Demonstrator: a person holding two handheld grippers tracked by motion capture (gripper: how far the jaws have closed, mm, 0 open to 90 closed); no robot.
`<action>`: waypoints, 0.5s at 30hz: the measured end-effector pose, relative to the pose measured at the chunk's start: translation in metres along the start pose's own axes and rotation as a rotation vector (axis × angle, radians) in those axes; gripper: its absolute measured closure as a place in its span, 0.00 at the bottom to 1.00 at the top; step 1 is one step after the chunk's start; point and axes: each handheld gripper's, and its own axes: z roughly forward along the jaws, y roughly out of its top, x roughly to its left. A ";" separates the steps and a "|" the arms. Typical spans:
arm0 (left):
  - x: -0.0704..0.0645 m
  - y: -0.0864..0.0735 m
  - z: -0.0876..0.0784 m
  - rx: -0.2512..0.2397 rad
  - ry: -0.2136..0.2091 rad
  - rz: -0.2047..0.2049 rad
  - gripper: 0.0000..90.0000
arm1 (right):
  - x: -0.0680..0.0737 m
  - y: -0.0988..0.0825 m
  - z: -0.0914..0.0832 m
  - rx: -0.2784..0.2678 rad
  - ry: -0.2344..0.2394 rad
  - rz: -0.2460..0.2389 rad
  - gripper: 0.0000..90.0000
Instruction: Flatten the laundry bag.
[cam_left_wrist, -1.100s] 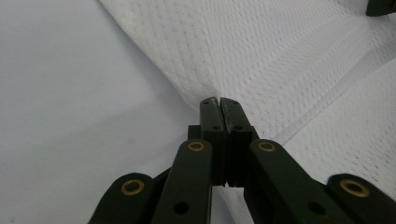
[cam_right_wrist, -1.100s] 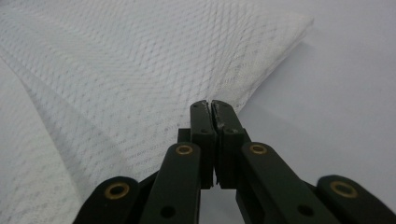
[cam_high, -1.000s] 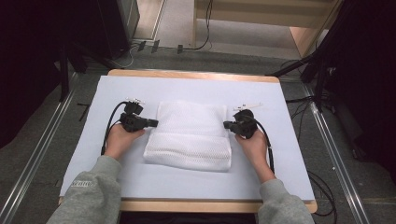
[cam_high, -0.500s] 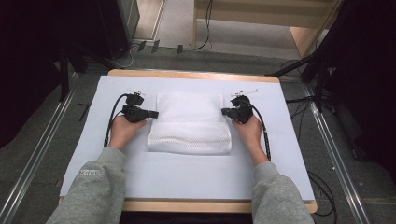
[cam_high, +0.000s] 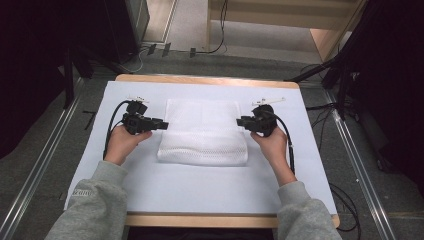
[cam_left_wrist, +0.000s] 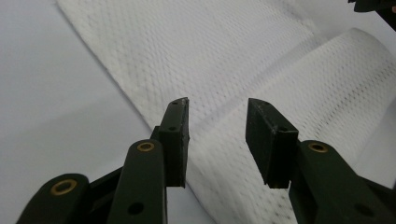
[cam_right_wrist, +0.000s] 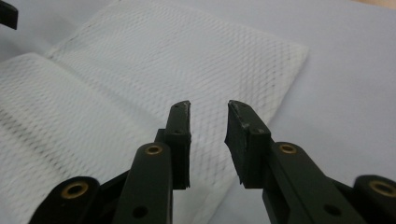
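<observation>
1. A folded white mesh towel lies flat in the middle of the table, its upper layer folded over the lower so that a fold line runs across it.
2. In the left gripper view the towel shows one layer curving over another, though from this angle the exact number of layers is hard to tell.
3. The left gripper hovers at the towel's left edge, pointing inward; its jaws have just been opening and now stand apart with nothing pinched between them.
4. In its own view the left gripper frames the towel's edge below the gap.
5. The right gripper sits at the towel's right edge, facing the left one; its jaws have also just been opening, with a narrower gap and nothing clamped.
6. The right gripper looks over the towel near its corner.
7. A pale blue mat covers the wooden table under the towel.
8. Grey sleeves enter from the near edge.
</observation>
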 end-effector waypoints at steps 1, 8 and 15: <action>-0.002 -0.003 0.000 -0.001 -0.005 0.002 0.65 | 0.003 -0.002 -0.003 0.002 0.004 -0.009 0.79; -0.005 -0.016 0.011 0.043 0.022 0.018 0.63 | 0.011 -0.016 -0.006 0.023 0.014 -0.022 0.77; -0.002 -0.018 0.027 0.079 0.035 0.027 0.64 | 0.005 -0.025 0.012 0.092 0.014 0.002 0.78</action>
